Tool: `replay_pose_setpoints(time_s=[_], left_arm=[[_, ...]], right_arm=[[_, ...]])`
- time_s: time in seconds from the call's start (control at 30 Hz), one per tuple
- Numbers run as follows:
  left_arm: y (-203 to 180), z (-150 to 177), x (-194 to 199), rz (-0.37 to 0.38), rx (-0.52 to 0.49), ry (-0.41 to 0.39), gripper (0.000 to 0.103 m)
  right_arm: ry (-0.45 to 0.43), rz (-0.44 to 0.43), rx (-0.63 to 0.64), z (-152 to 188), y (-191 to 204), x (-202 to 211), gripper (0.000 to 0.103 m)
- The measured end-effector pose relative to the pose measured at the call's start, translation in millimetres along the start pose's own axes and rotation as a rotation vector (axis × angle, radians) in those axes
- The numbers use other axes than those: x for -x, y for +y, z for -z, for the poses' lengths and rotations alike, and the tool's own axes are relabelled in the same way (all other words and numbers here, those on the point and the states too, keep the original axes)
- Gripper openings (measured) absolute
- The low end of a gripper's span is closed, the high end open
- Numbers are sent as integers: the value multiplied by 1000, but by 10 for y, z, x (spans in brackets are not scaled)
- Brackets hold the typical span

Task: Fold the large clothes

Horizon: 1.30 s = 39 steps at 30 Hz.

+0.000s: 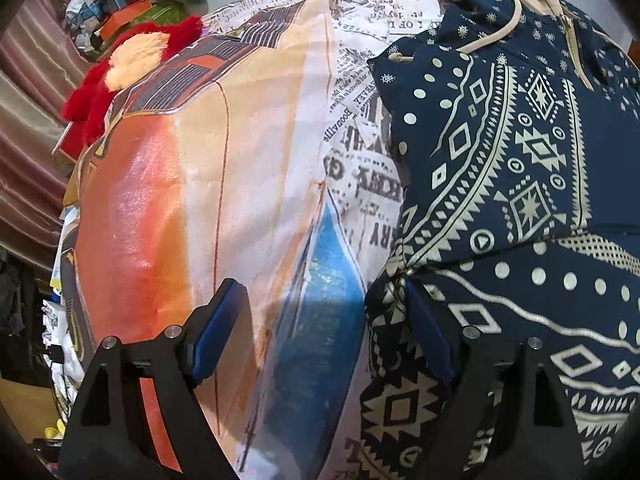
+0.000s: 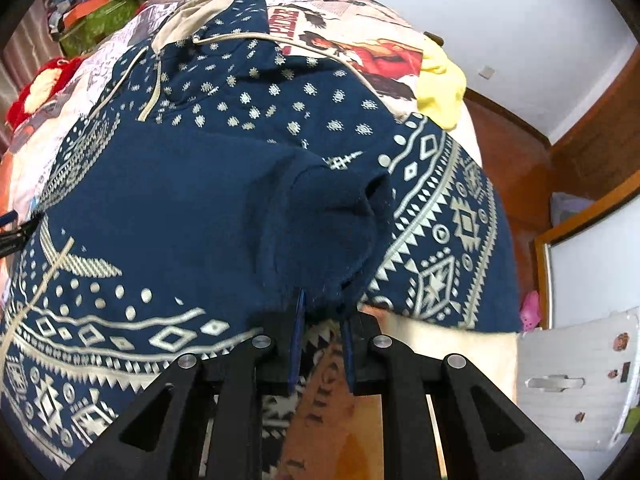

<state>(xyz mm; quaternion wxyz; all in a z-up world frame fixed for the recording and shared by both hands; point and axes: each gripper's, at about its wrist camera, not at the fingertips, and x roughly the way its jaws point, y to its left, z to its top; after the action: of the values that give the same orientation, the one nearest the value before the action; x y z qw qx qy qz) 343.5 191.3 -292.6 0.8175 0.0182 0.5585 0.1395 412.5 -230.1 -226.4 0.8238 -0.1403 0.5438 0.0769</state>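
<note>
One hoodie (image 2: 180, 184), two tools

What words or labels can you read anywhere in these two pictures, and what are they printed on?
"PADRE", red letters, seemingly the end of a longer word, on the printed bedspread beyond the navy hoodie.
Newspaper-style headlines on the bedspread in the left wrist view: upside down and creased; only fragments such as "RY" show, no whole word.
Fine newsprint columns there: too small to read.
Orange lettering under the right claw: blurred, unreadable.
Hoodie: patterns only.

Hoodie (image 2: 180, 184) matt fleecy cloth; bedsheet (image 1: 180, 184) smooth, slightly glossy printed fabric
</note>
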Motion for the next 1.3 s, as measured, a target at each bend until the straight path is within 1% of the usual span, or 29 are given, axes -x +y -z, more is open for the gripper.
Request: replay_pose_setpoints(time_s=[0.07,0.1,0.13,0.17,0.2,0.27,0.37,0.43,0.53,0.63,0.73,0.8,0.93,1.0,1.03,1.13,1.2,1.27,1.3], left_arm=[[26,29,47,5,-3,14,83],[46,43,84,10,-6,17,83],[51,56,131,11,-12,16,83],[62,64,183,8,-21,11,83],[77,66,280,-2,-36,-8,83],[77,43,438,-15,-52,-44,83],[77,-94,723,-14,-43,-110,83],[73,-224,872,1,-27,-152,83],[-43,-425,1019,39,-18,-195,83],[-243,-626,1052,84,-19,-204,83],[-564,-778,973,136,-38,-178,83],[-787,-848,891,167,-58,-155,83],[-1302,-947,667,208,-103,-91,83],[-1476,-976,546,223,-115,-54,83],[-1578,-992,463,229,-120,-31,83],[-1786,-1016,314,233,-133,6,83],[-1877,-1025,250,232,-139,14,83],[-1939,-1030,220,219,-132,0,83],[-1950,-1031,215,217,-127,-6,83]], right_arm=[[9,76,21,59,-4,16,26],[4,153,43,125,-19,27,51],[-24,210,56,181,-42,59,72],[-55,258,62,237,-80,99,77],[-69,279,59,284,-136,134,78],[-71,255,22,340,-271,195,78],[-91,172,-99,410,-636,345,78],[-99,122,-168,418,-823,412,81],[-97,-31,-317,430,-1189,459,86],[-78,-173,-470,476,-1447,402,87],[-30,-301,-635,547,-1666,180,87],[3,-349,-704,572,-1761,6,87],[58,-398,-795,620,-1853,-319,87],[69,-413,-825,630,-1904,-437,87],[66,-413,-834,632,-1930,-478,87],[47,-408,-840,571,-1951,-585,87],[32,-388,-833,499,-1978,-638,86],[2,-351,-821,438,-1995,-657,79],[-7,-335,-818,412,-2007,-672,68]])
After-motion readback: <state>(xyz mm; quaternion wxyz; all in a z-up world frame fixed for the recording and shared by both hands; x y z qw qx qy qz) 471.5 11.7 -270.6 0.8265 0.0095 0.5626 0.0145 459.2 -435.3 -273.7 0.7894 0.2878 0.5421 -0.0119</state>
